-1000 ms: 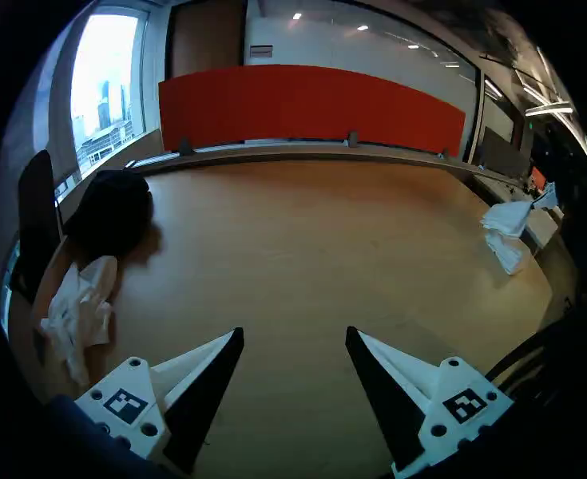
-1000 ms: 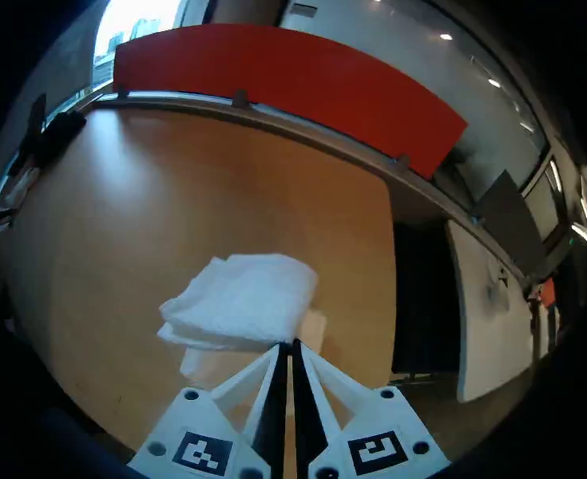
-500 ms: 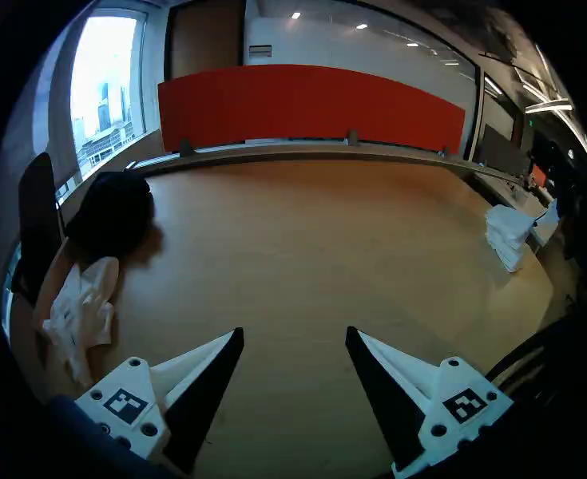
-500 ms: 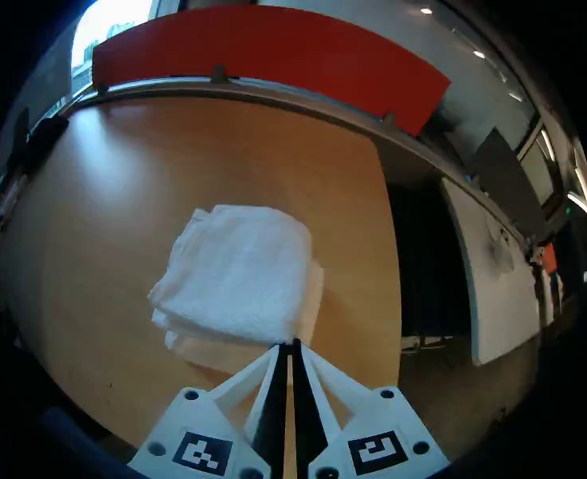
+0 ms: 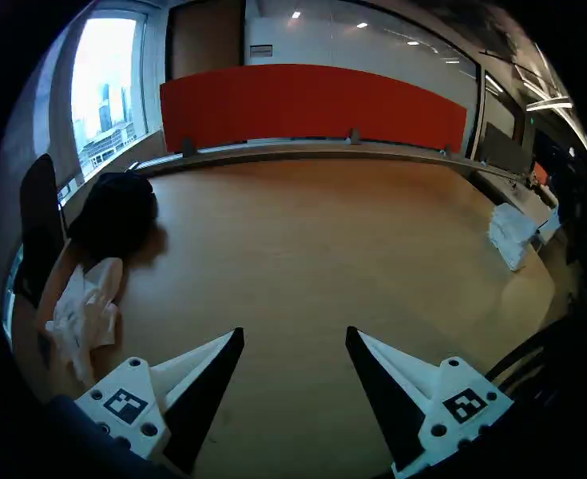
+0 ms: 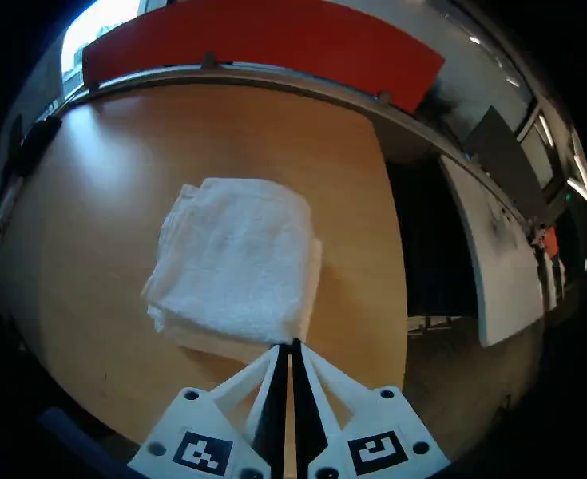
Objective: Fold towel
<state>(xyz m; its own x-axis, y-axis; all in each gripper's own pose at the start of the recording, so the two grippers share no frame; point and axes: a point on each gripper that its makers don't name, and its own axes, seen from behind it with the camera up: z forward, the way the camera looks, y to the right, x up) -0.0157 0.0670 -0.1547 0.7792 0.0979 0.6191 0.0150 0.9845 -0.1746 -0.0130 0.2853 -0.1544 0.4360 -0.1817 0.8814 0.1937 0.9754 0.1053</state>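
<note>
Right gripper point(image 6: 291, 347), closed, pinches the folded towel point(image 6: 237, 255) by its near edge (placing step, I judge). Left gripper point(image 5: 293, 335) hangs wide open, empty. Next: release.

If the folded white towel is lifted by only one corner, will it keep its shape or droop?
Probably it droops: the folded towel shows soft, rounded edges and loose layers, so it looks floppy. It seems light for its bulk, being fluffy cloth. On the smooth wooden table it would likely slide when pushed, perhaps bunching.
</note>
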